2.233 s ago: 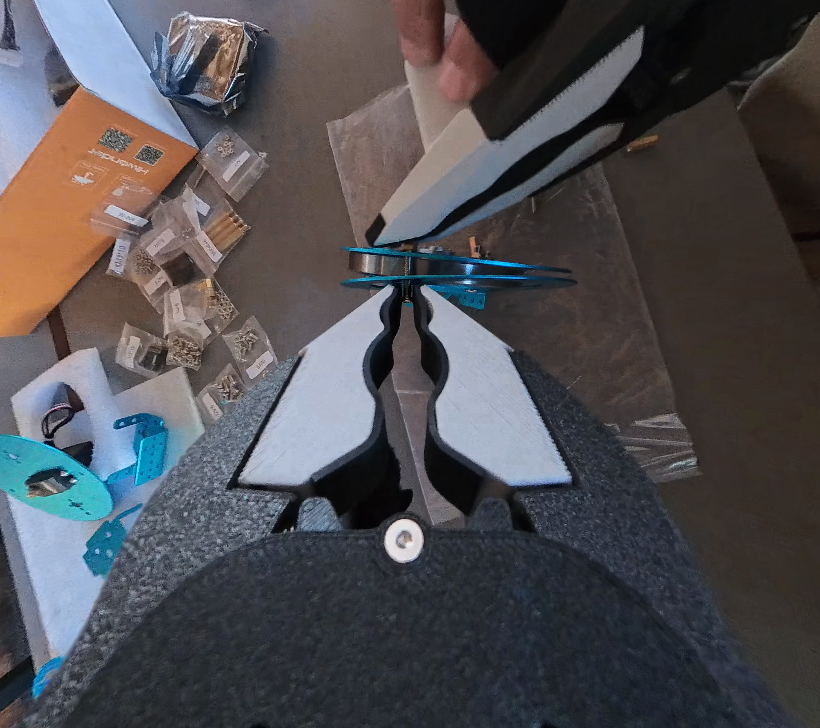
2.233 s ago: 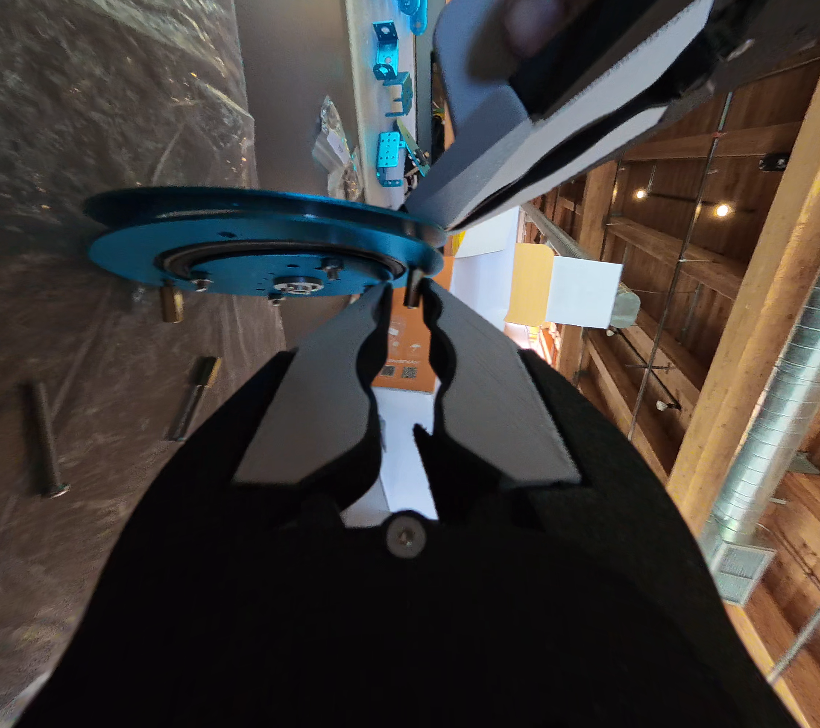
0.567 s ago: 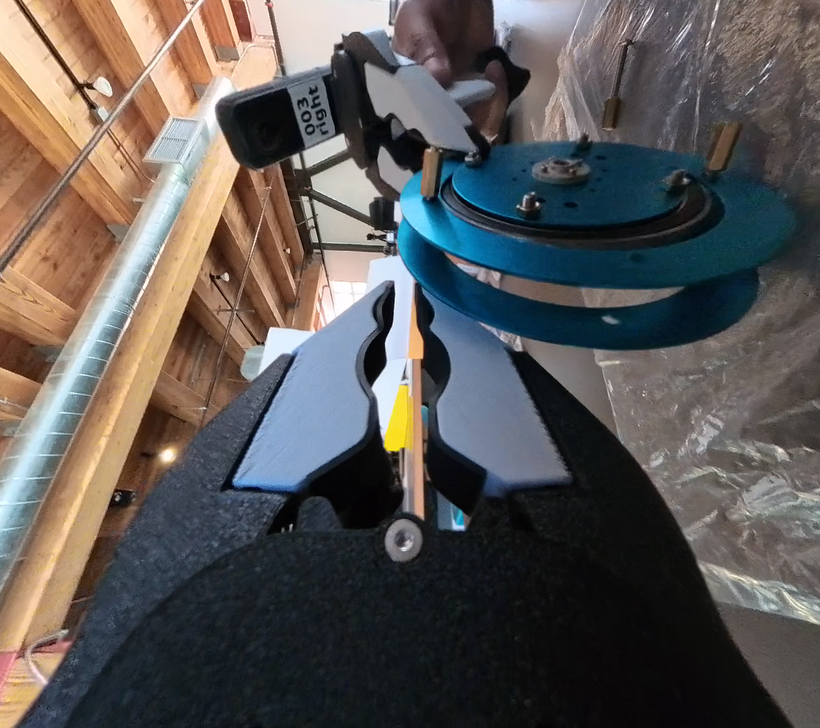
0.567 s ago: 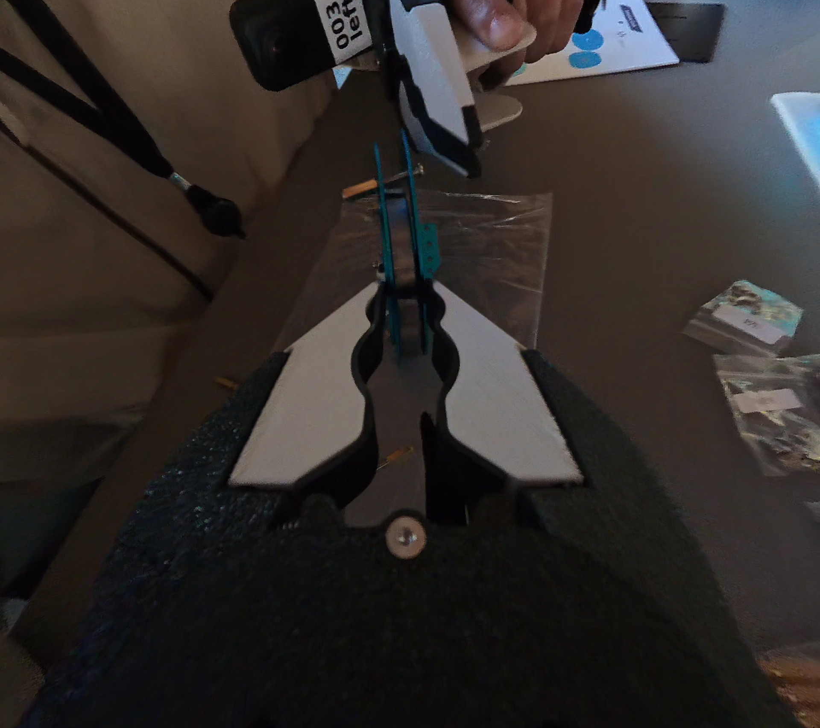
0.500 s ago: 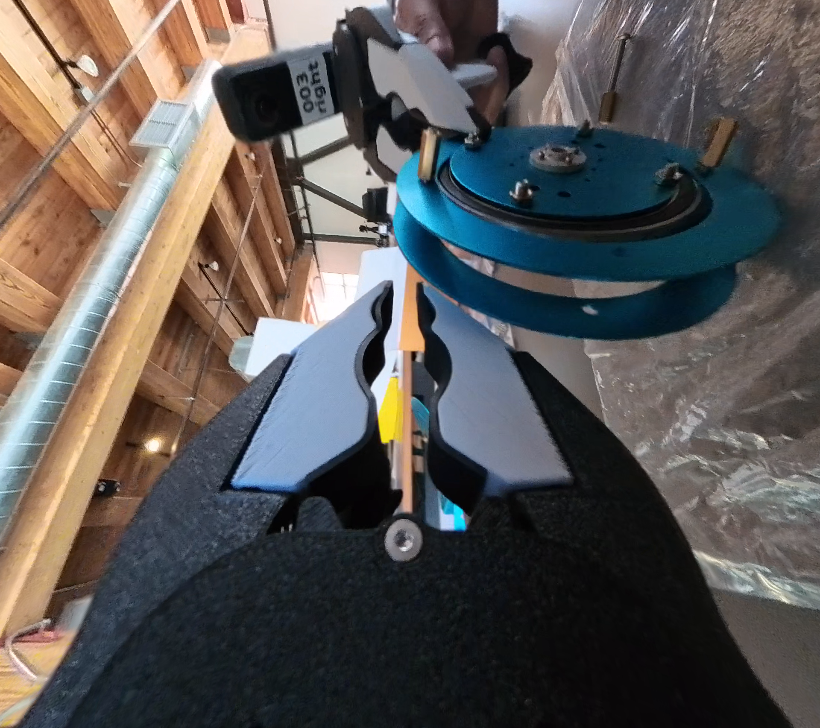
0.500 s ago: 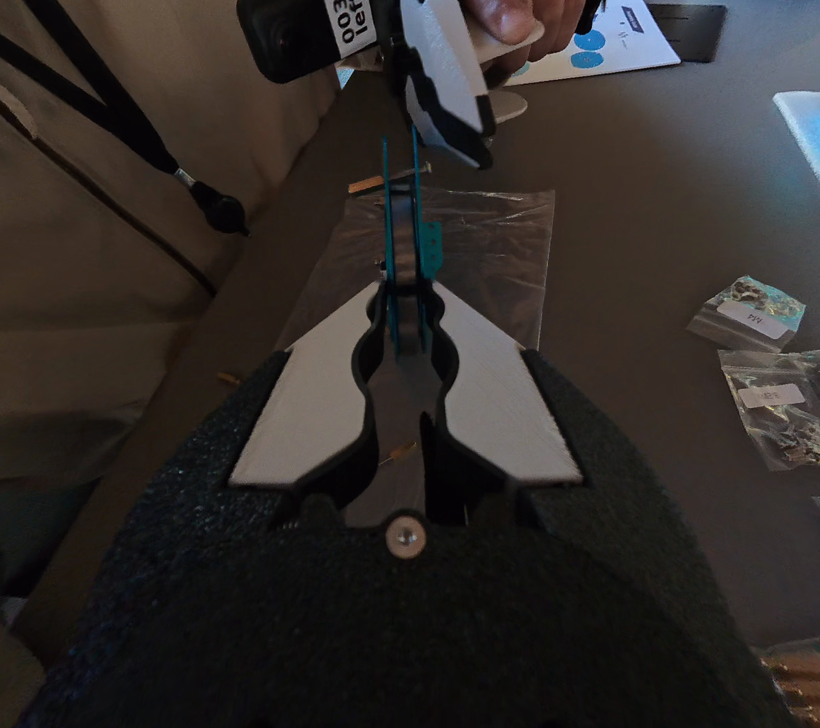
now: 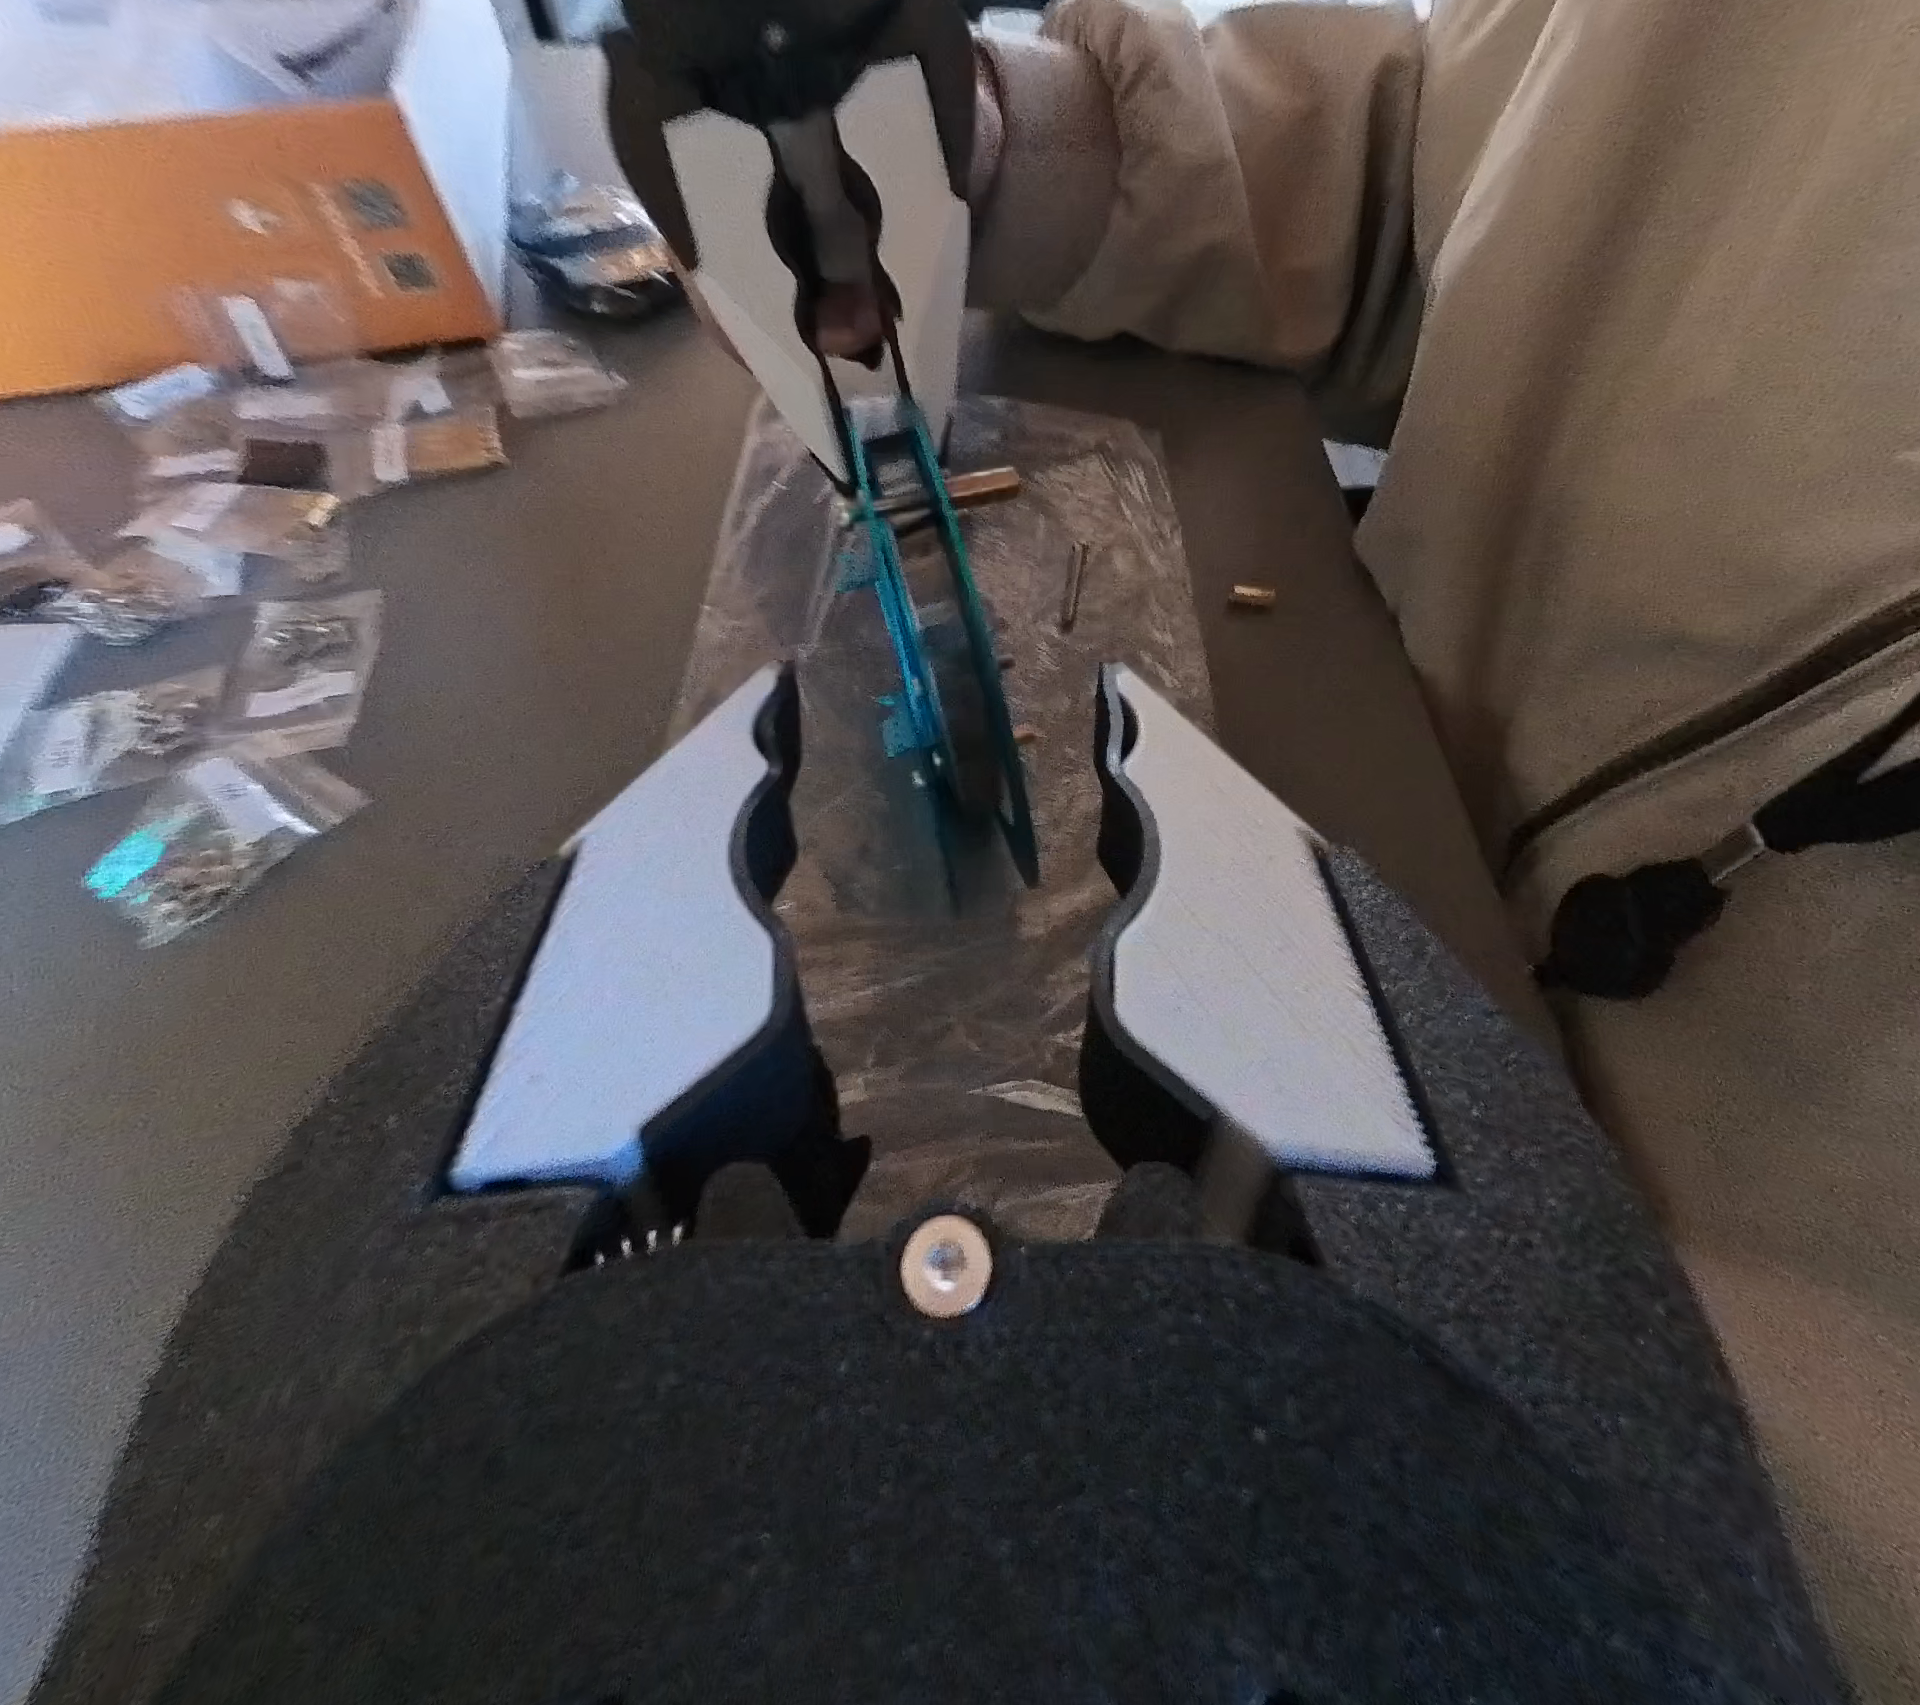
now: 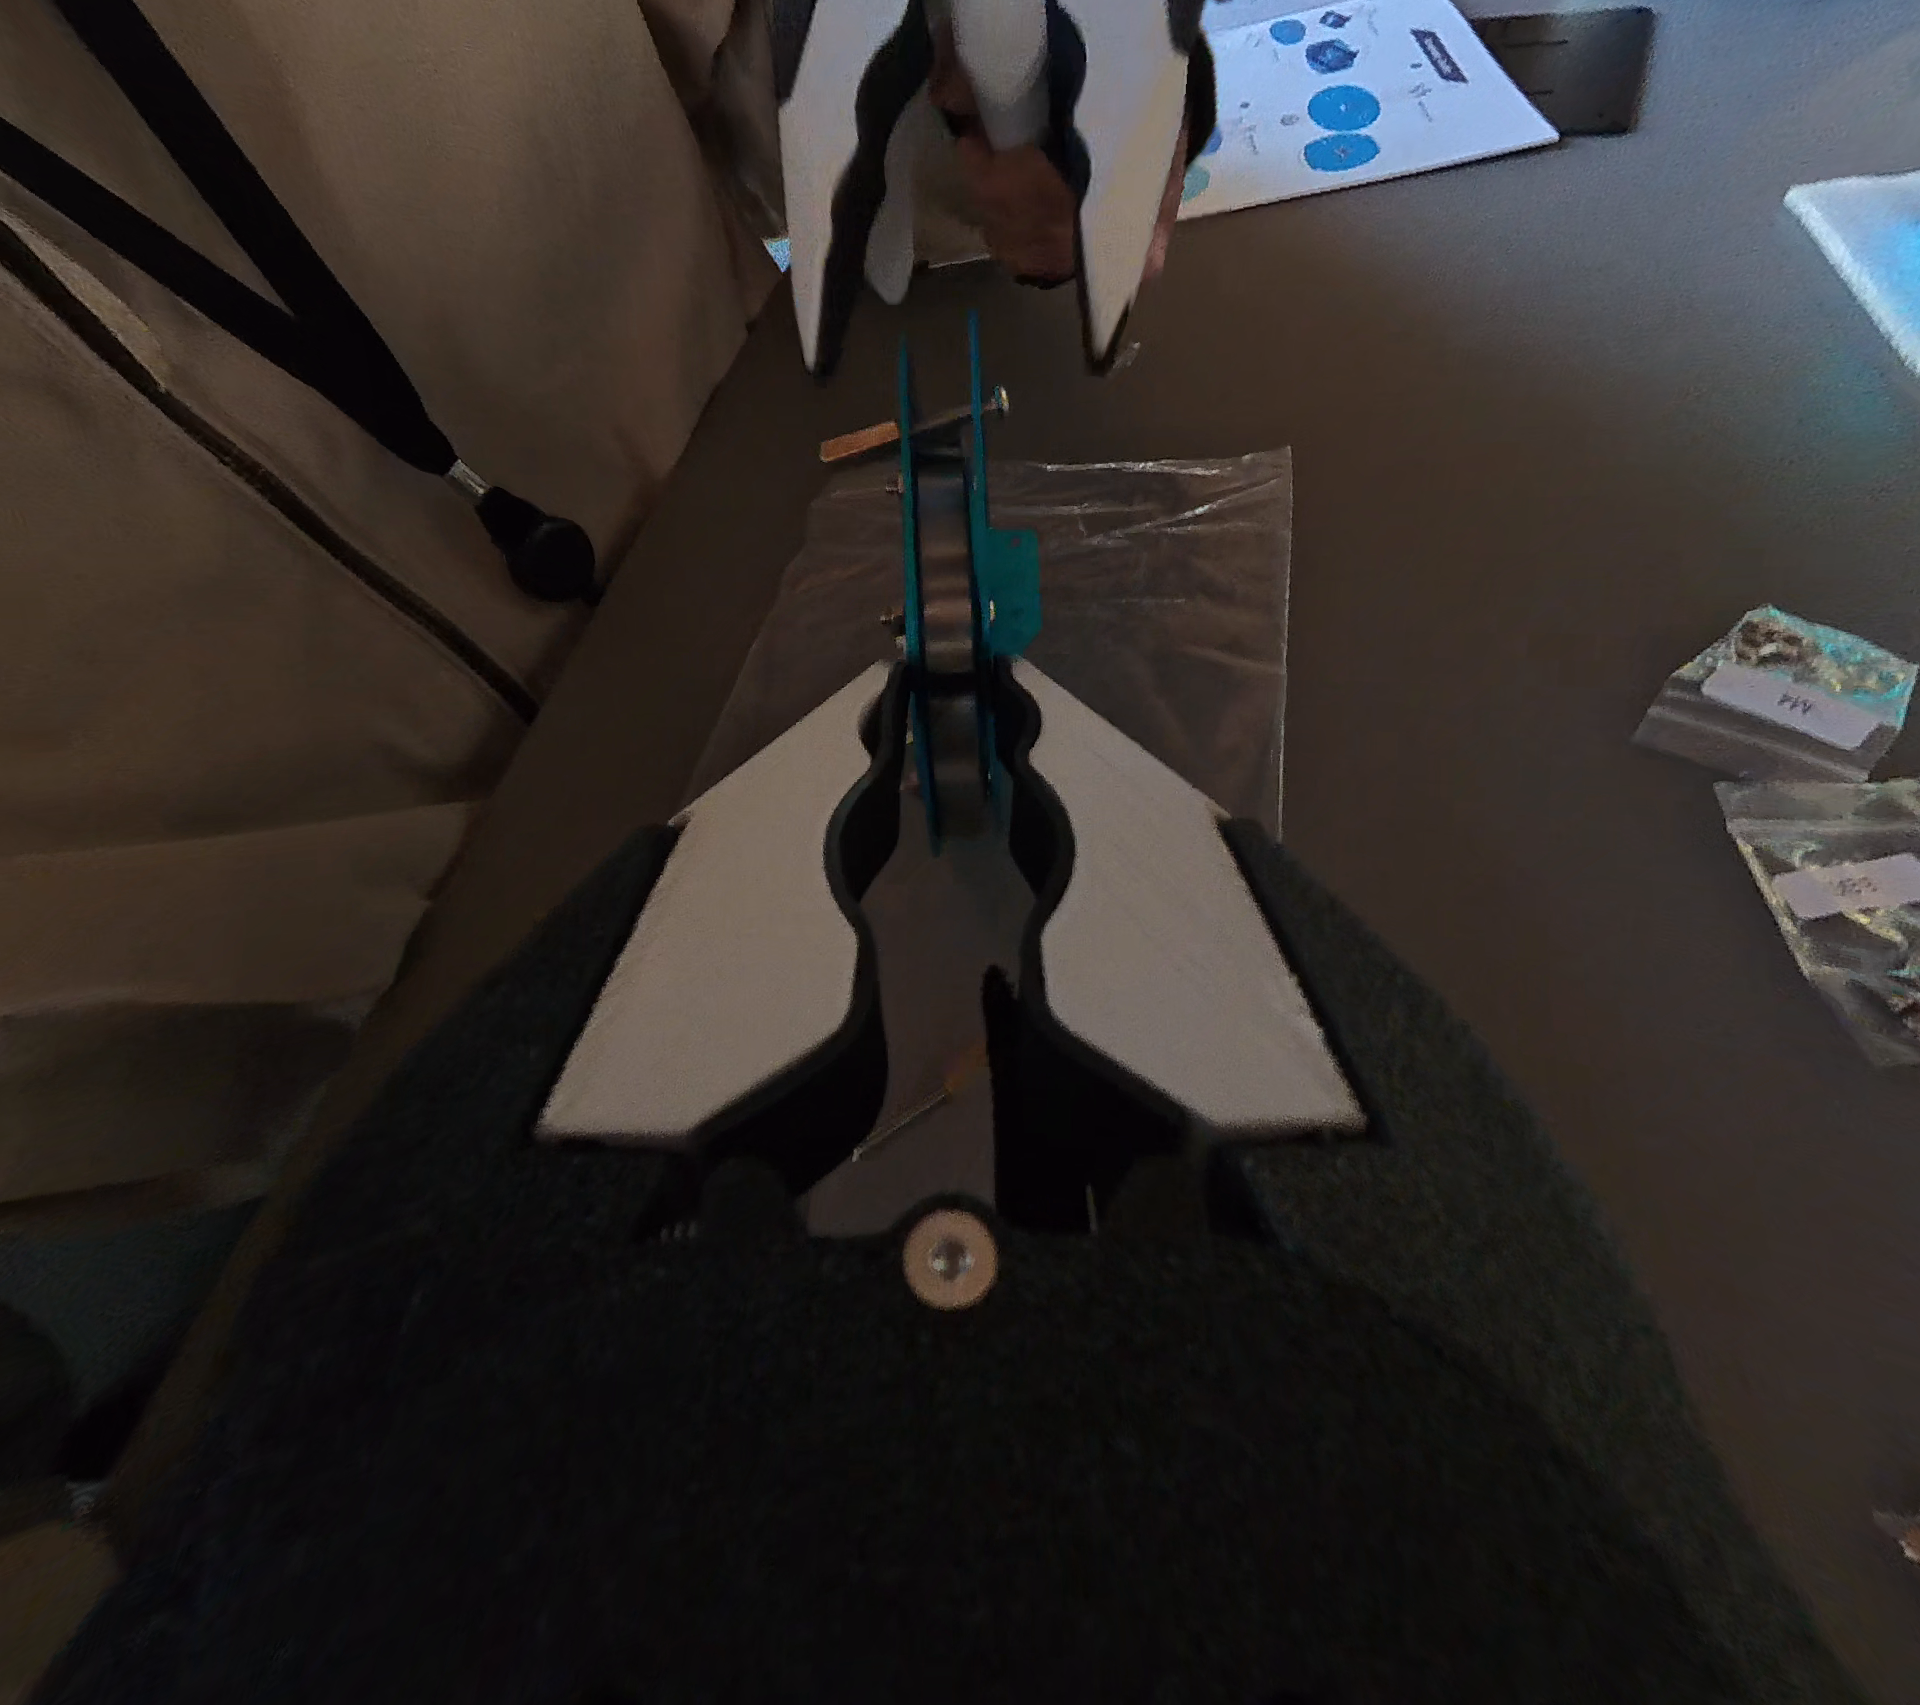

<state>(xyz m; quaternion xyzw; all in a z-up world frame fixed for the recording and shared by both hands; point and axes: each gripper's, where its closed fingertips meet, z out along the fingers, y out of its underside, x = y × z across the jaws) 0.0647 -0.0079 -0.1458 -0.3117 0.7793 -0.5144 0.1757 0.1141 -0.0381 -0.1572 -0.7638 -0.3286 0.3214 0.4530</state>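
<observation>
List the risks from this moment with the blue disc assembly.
1. Only the right tool grips the blue disc assembly, at one edge while it stands on its rim; it may twist or slip.
2. The left tool is open around the other edge; shutting off-centre could push the discs sideways.
3. A fall could scatter the loose screws on the plastic bag.

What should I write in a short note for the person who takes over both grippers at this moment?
Right gripper: shut on one edge of the blue two-disc assembly, which stands on edge over the clear plastic bag.
Left gripper: open, fingers apart on either side of the opposite edge, not gripping.
Only the right gripper holds the assembly.
Loose: a screw and a brass standoff beyond the bag; small parts bags on the table.
</observation>
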